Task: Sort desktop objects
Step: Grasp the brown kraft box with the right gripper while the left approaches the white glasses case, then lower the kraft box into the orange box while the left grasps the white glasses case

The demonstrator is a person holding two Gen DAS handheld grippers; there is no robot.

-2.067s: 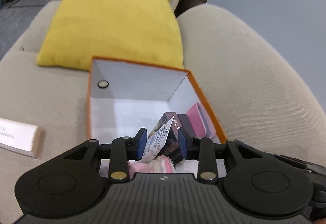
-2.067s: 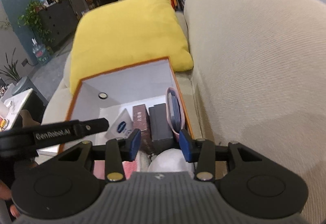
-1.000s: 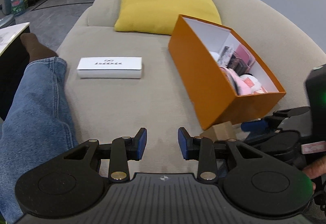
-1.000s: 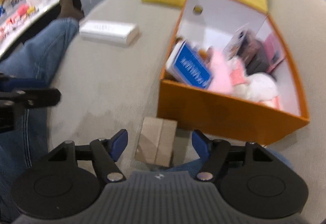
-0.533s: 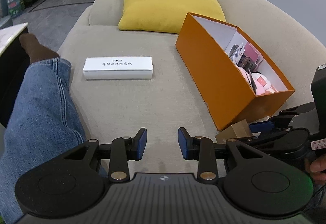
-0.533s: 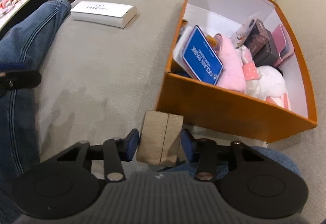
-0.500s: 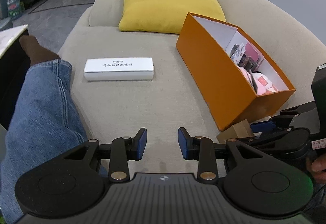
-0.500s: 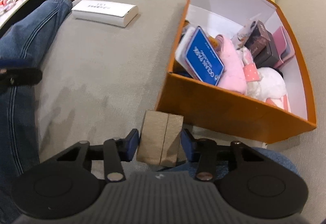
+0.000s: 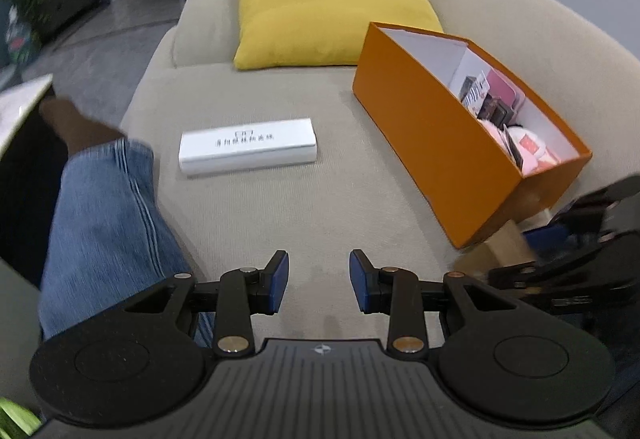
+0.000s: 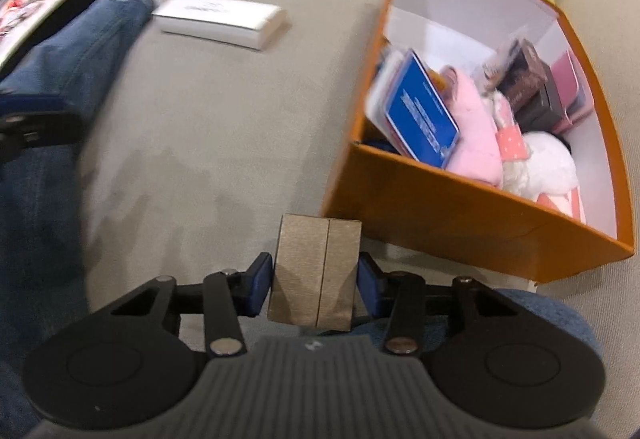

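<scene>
While both views are a little blurred by motion, the layout reads clearly, taking the orange box as the landmark.

Orange box (image 10: 460,235): open-topped, white inside, resting on the beige sofa seat (image 9: 280,207) against the backrest.

Box contents: a blue-faced packet (image 10: 420,115), a pink soft item (image 10: 476,131), a white plush (image 10: 540,163) and dark small boxes (image 10: 528,87), all crowded together inside the orange box.

Brown cardboard box (image 10: 316,271): just in front of the orange box's near corner, tilted up toward the camera.

Right gripper (image 10: 316,279): its jaws have just closed in and now pinch the brown cardboard box from both sides, blue pads touching its flanks.

Left gripper (image 9: 319,281): off the orange box's left side, over bare sofa seat; jaws partly spread with nothing between them.

White long box (image 9: 248,145): lying flat on the seat, well to the left of the orange box, printed face up.

Yellow cushion (image 9: 320,23): behind the orange box, leaning at the sofa's far end.

Person's leg in jeans (image 9: 104,231): far left of the orange box, past the white long box.
</scene>
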